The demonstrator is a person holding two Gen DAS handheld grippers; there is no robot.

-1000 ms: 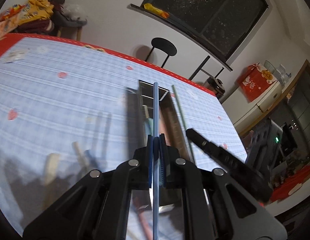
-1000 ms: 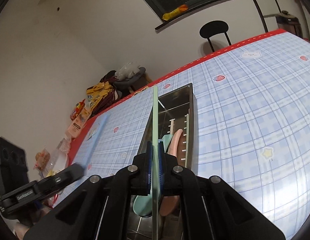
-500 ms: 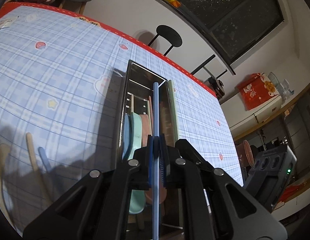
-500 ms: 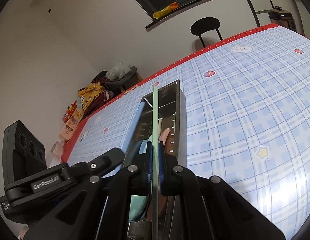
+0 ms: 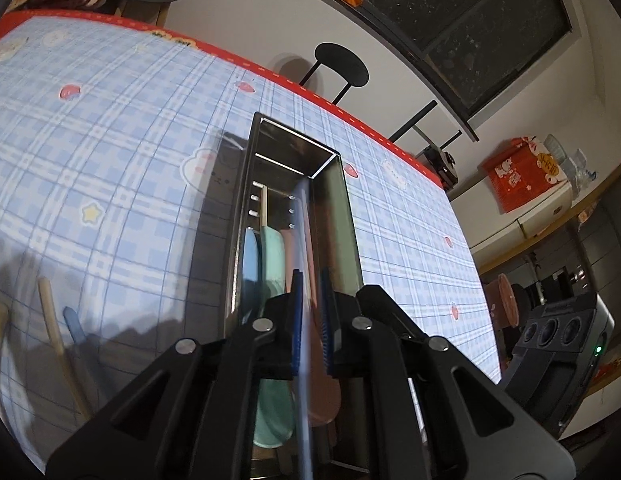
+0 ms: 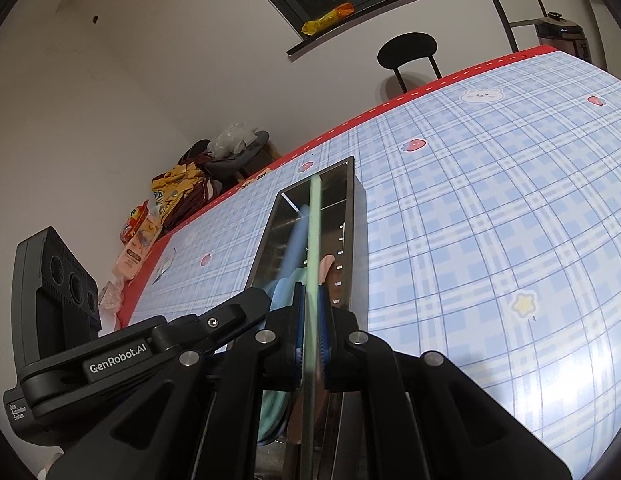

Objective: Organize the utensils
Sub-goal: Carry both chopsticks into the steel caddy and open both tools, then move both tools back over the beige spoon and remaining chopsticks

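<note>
Right wrist: gripper (image 6: 309, 322) clamped on green chopstick (image 6: 314, 216) (lengthwise, tip forward) over metal tray (image 6: 352, 216).

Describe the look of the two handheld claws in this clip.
Both are matte black plastic. Each has two angular fingers with silver round pins at the joints and ridged blue pads at the tips: left claw, right claw. The left claw's side reads "GenRobot.AI" in white and its boxy body carries three round lenses. No cables or sleeves show.

Two grippers (image 5: 310, 320) (image 6: 309, 320) are showing. One metal tray (image 5: 246, 208) is holding three spoons (image 5: 270, 248). Two chopsticks (image 6: 314, 232) are hovering.
</note>
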